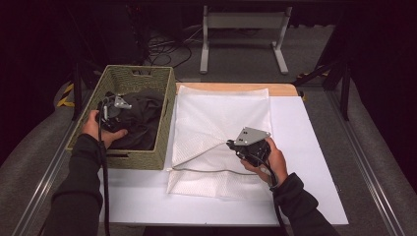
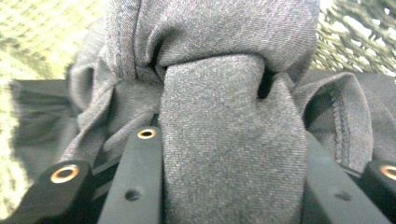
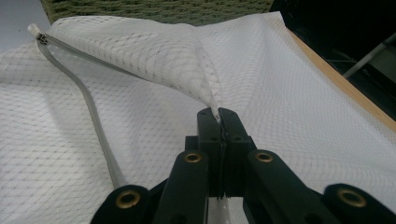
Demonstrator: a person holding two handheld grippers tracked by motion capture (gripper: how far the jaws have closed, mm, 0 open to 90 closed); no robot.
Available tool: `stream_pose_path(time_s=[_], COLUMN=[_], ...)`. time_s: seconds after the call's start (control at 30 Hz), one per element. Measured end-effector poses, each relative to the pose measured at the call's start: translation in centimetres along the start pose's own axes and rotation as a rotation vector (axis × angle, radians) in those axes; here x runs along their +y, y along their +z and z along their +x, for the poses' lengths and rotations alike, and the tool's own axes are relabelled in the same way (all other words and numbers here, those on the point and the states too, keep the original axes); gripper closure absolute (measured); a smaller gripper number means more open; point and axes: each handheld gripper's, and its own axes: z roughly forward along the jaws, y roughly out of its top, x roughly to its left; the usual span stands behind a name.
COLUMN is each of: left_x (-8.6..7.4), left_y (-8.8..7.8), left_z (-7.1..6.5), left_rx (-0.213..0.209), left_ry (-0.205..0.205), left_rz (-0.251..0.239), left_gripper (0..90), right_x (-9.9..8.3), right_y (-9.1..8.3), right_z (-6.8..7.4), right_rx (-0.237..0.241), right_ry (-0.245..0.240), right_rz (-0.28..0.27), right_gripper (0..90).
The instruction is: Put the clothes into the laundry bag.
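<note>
At left of the high view, left gripper [image 1: 112, 114] sits down inside the woven basket [image 1: 167, 115], among the dark garment [image 1: 142, 120] heaped there. Left gripper view: a thick fold of grey cloth [image 2: 229, 140] is bunched between the two black jaws, which press on it from both sides; clamped on the garment. More cloth hangs loose behind the fold, with the basket weave at the frame's upper corners.

Centre of the high view: white mesh laundry bag [image 1: 221, 128] lies flat on the white tabletop [image 1: 305, 162], just beside the basket. Right gripper [image 1: 231, 144] is pinched tight on one layer of mesh and holds it up in a peak [image 3: 187, 60]; jaws together on the fabric. Grey zipper edge [image 3: 93, 116] curves away toward lower left of that view, so the mouth seems to be tented open along the near side.

Step in hand, as I judge it: lift the garment out of the basket and feed it into the bag.

To do it well:
- lift straight up until trailing cloth clears the basket rim, so nothing snags the weave
- keep the right pinch high and steady; a sagging flap closes the mouth
- bring the garment in low, toward the zipper edge, leading with the gripped fold
- release only once the bulk is past the opening.
</note>
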Motion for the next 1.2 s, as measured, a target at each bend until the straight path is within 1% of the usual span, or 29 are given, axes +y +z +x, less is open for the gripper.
stream_pose_path(time_s=[0.03,0.07,0.1,0.17,0.23,0.27,0.3,0.33,0.37,0.43,0.5,0.57,0.63,0.67,0.7,0.77,0.8,0.83,0.9,0.97,1.07,1.13,1.17,1.2], left_x=[-0.1,-0.1,-0.2,-0.4,-0.6,-0.7,-0.7,-0.8,-0.9,-1.4,-1.9,-2.4,-2.7,-2.8,-2.8,-3.0,-3.1,-3.2,-3.3,-3.5,-3.7,-3.8,-3.8,-3.9], left_y=[-0.2,-0.6,-1.1,-2.2,-3.3,-4.1,-4.1,-4.6,-5.2,-6.0,-6.5,-7.2,-7.8,-8.2,-8.2,-8.7,-8.9,-9.1,-9.4,-9.7,-10.3,-10.9,-10.9,-11.3], left_z=[0.0,0.2,0.2,0.3,0.4,0.3,0.3,0.2,-0.1,-0.5,-0.9,-1.5,-2.0,-2.3,-2.3,-2.9,-3.1,-3.4,-3.6,-3.7,-4.1,-4.6,-4.6,-5.0], left_rx=[0.009,0.006,0.025,0.021,0.005,0.004,0.004,-0.003,-0.01,-0.044,-0.087,-0.109,-0.141,-0.156,-0.156,-0.165,-0.173,-0.173,-0.186,-0.186,-0.195,-0.196,-0.196,-0.197], left_ry=[-0.008,-0.018,-0.034,-0.067,-0.093,-0.083,-0.083,-0.085,-0.078,-0.083,-0.113,-0.118,-0.135,-0.137,-0.137,-0.14,-0.13,-0.129,-0.127,-0.139,-0.132,-0.115,-0.115,-0.103], left_rz=[-0.014,-0.028,-0.061,-0.13,-0.203,-0.243,-0.243,-0.273,-0.298,-0.347,-0.407,-0.464,-0.531,-0.559,-0.559,-0.599,-0.607,-0.617,-0.637,-0.652,-0.676,-0.685,-0.685,-0.698], left_gripper=[67.2,67.3,67.4,67.7,67.8,67.8,67.8,67.8,67.9,68.0,68.1,68.1,68.2,68.2,68.2,68.2,68.2,68.2,68.2,68.2,68.2,68.1,68.1,68.1], right_x=[0.0,0.0,0.0,0.0,0.0,0.0,0.0,0.0,0.0,0.0,0.0,0.0,0.0,0.0,0.0,0.0,0.0,0.0,0.0,0.0,0.0,0.0,0.0,-0.1], right_y=[0.0,0.0,0.0,0.0,-0.1,-0.1,-0.1,-0.1,-0.2,-0.2,-0.3,-0.3,-0.3,-0.3,-0.3,-0.4,-0.4,-0.4,-0.4,-0.4,-0.5,-0.5,-0.5,-0.5], right_z=[0.0,0.0,0.0,0.1,0.1,0.1,0.1,0.0,0.0,-0.1,-0.1,-0.1,-0.1,-0.1,-0.1,-0.1,-0.1,-0.1,-0.2,-0.2,-0.3,-0.4,-0.4,-0.5], right_rx=[0.0,0.0,0.001,-0.002,-0.004,-0.006,-0.006,-0.008,-0.009,-0.011,-0.013,-0.015,-0.016,-0.015,-0.015,-0.017,-0.018,-0.018,-0.02,-0.02,-0.021,-0.021,-0.021,-0.021], right_ry=[-0.001,-0.002,-0.001,-0.002,-0.001,0.0,0.0,0.002,0.002,0.006,0.009,0.011,0.01,0.011,0.011,0.015,0.013,0.015,0.014,0.019,0.022,0.027,0.027,0.032], right_rz=[0.0,0.0,-0.001,-0.003,-0.007,-0.011,-0.011,-0.016,-0.017,-0.019,-0.024,-0.028,-0.028,-0.029,-0.029,-0.033,-0.033,-0.035,-0.036,-0.039,-0.041,-0.044,-0.044,-0.049], right_gripper=[88.8,88.8,88.8,88.8,88.8,88.9,88.9,88.9,88.9,88.9,88.9,88.9,88.9,88.9,88.9,88.9,88.9,88.9,88.9,88.9,89.0,89.0,89.0,89.0])
